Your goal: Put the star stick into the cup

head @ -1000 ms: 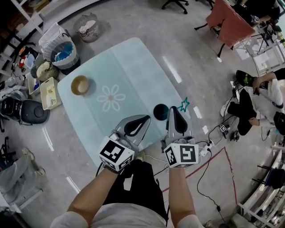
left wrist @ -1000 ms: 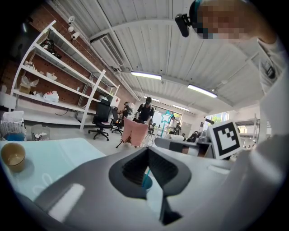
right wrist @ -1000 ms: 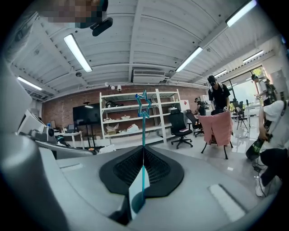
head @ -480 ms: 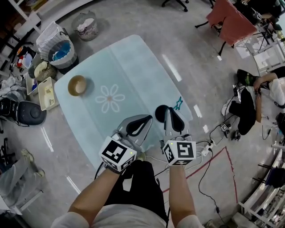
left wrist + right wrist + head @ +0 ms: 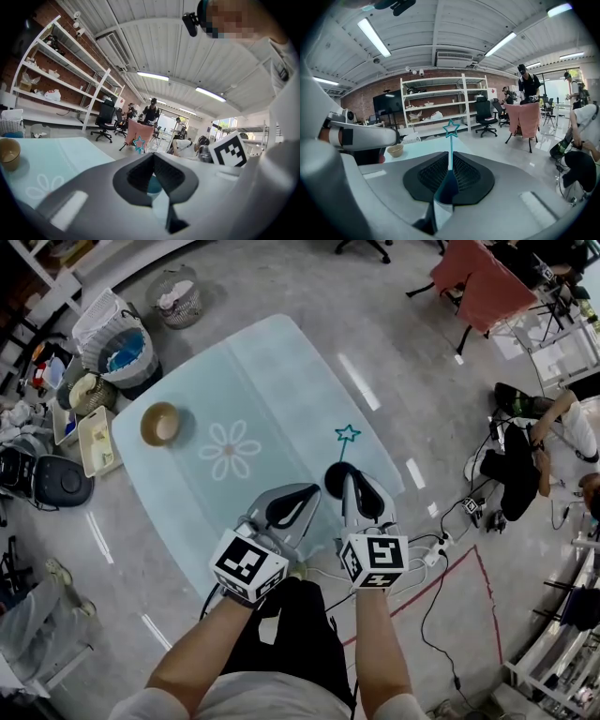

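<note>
Teal star stick clamped upright in right gripper at cup; left gripper closed, empty. Advise lowering straight, releasing only inside rim

Left gripper closed — right gripper clamped

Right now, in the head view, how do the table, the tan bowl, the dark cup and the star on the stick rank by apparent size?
1. Table, by far the largest.
2. Tan bowl.
3. Dark cup, which looks slightly smaller than the bowl; it is partly covered, so this is unsure.
4. Star atop the star stick, smallest.
</note>
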A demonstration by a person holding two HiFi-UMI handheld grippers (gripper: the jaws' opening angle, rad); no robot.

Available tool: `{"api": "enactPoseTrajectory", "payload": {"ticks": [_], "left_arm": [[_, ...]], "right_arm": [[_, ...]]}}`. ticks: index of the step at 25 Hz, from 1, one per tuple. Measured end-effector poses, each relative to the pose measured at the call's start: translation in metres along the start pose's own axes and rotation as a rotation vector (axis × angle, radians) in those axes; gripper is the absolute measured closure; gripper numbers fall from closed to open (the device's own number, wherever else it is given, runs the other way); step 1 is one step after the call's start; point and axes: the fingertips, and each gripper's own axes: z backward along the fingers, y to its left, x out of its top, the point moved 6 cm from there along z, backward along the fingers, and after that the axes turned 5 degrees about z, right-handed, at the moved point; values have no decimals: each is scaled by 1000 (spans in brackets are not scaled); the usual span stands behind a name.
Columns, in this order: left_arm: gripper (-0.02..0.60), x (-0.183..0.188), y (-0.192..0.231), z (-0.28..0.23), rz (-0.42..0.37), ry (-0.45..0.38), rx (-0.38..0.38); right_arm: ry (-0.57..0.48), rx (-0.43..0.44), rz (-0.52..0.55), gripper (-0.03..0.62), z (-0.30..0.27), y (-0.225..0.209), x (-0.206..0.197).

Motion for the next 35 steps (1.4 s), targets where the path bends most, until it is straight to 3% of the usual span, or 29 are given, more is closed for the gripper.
{"api": "enactPoseTrajectory", "payload": {"ticks": [8,17,35], "left_arm": [[575,13,-11,8,3,28,17],[575,59,-44,30,-16,29,40],[575,177,-107,75,-94,-108,51]], "right_arm": [[-8,-12,-25,576,23,5,21],[-40,7,-33,579,73,17,68],[-215,13,48,580,149,37,198]]}}
